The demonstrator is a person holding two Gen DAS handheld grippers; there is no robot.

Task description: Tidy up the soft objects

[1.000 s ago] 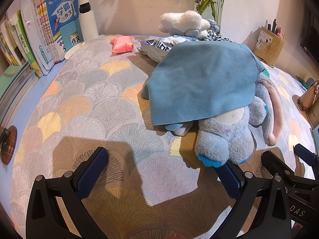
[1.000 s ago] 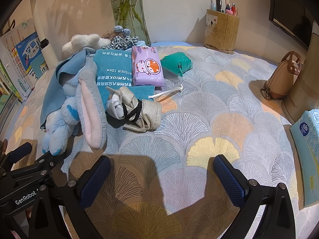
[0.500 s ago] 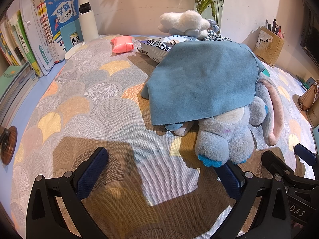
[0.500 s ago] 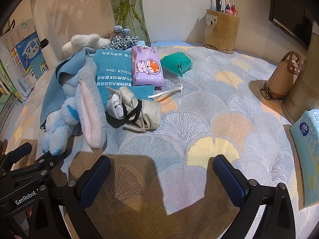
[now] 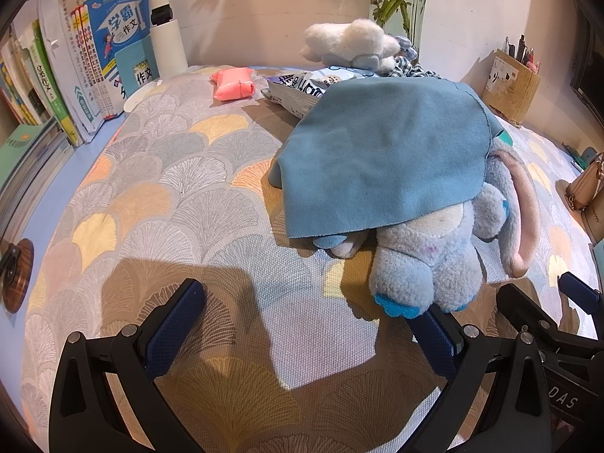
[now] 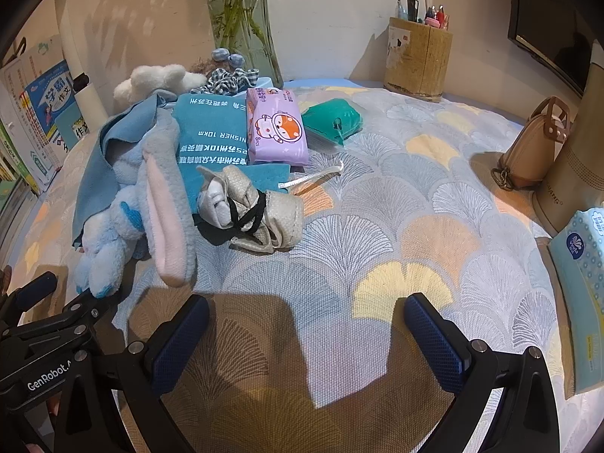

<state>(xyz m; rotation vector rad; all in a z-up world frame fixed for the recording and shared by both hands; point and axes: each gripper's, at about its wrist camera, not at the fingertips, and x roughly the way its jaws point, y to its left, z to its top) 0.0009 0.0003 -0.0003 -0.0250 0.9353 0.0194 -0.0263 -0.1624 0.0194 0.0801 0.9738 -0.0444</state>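
Observation:
A blue plush rabbit (image 5: 434, 256) with long pink-lined ears lies on the patterned tablecloth (image 5: 188, 196), half covered by a blue cloth (image 5: 381, 158). It also shows in the right wrist view (image 6: 151, 204), with a beige crumpled fabric bundle (image 6: 249, 207) beside it. A white plush toy (image 5: 347, 43) lies at the back. My left gripper (image 5: 309, 324) is open and empty, its right finger just in front of the rabbit's foot. My right gripper (image 6: 305, 336) is open and empty over bare cloth.
A pink packet (image 5: 232, 83), a purple wipes pack (image 6: 275, 128), a green pouch (image 6: 332, 119) and a teal package (image 6: 211, 132) lie at the back. Books (image 5: 75, 68) stand left. A pen holder (image 6: 417, 56), brown bag (image 6: 536, 147) and tissue box (image 6: 581, 283) stand right.

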